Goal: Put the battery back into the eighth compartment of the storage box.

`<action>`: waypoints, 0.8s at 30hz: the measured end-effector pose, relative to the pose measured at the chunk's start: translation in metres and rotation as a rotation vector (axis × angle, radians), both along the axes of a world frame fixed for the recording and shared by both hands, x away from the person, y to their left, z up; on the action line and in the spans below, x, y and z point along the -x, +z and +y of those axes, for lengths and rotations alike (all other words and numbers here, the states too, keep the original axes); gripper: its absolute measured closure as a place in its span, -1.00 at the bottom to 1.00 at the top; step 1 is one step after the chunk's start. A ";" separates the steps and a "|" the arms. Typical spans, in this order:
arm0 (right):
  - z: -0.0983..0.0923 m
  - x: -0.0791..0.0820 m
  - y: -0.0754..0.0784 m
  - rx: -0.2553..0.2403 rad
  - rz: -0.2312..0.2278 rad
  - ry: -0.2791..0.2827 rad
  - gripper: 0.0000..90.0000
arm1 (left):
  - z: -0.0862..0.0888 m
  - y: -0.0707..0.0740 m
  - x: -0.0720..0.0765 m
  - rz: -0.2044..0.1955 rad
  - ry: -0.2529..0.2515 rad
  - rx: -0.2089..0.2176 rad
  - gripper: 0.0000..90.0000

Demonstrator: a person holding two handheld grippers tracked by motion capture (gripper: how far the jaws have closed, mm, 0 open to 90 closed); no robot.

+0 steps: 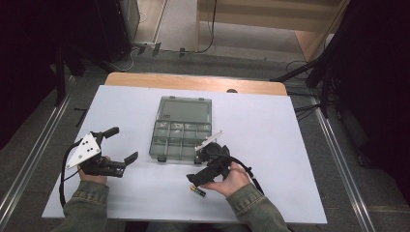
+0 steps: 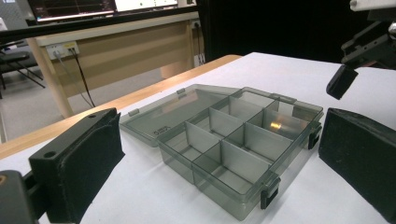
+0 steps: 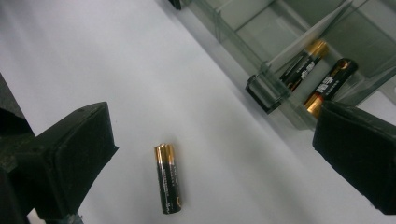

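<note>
A smoky clear compartment box (image 1: 181,128) lies mid-table with its lid folded back. My left gripper (image 1: 122,144) rests open to the left of it, and in the left gripper view its jaws frame the box (image 2: 224,140) from a short way off, touching nothing. My right gripper (image 1: 200,171) hovers open by the box's near right corner. One AA battery (image 3: 168,177) lies loose on the white table between the jaws of the right gripper (image 3: 210,158). Two more batteries (image 3: 303,67) lie in a corner compartment of the box (image 3: 224,32).
The white table top (image 1: 290,159) has free room to the right and left of the box. A wooden strip (image 1: 193,82) runs along the far edge. The right gripper's jaw (image 2: 343,81) hangs past the box in the left gripper view. A wooden desk (image 2: 116,51) stands beyond the table.
</note>
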State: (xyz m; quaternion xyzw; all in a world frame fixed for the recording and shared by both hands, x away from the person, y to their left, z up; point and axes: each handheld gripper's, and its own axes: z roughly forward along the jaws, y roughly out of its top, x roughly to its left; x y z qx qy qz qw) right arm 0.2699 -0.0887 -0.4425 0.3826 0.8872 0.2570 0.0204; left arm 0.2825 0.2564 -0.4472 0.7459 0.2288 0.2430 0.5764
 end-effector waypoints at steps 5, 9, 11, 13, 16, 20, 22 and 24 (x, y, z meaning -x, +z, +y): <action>0.003 0.001 -0.002 0.010 0.022 0.046 -0.99 | 0.000 0.000 0.000 0.002 -0.002 -0.002 -1.00; 0.007 0.002 -0.006 0.041 0.049 0.073 -0.96 | 0.000 0.000 0.000 0.002 -0.003 -0.002 -1.00; 0.008 0.002 -0.007 0.053 0.056 0.089 -0.96 | 0.000 0.000 -0.001 0.005 -0.003 -0.003 -1.00; 0.010 0.003 -0.009 0.069 0.073 0.095 -0.96 | 0.000 0.000 -0.001 0.007 -0.005 -0.003 -1.00; 0.011 0.004 -0.010 0.096 0.083 0.104 -0.96 | 0.000 0.000 -0.001 0.007 -0.005 -0.004 -1.00; 0.014 0.005 -0.012 0.120 0.097 0.116 -0.96 | 0.000 0.000 -0.001 0.006 -0.004 -0.001 -1.00; 0.015 0.005 -0.013 0.138 0.103 0.120 -0.95 | 0.000 0.000 -0.001 0.007 -0.005 -0.002 -1.00; 0.016 0.006 -0.014 0.154 0.113 0.126 -0.94 | 0.000 0.000 -0.001 0.008 -0.008 -0.004 -1.00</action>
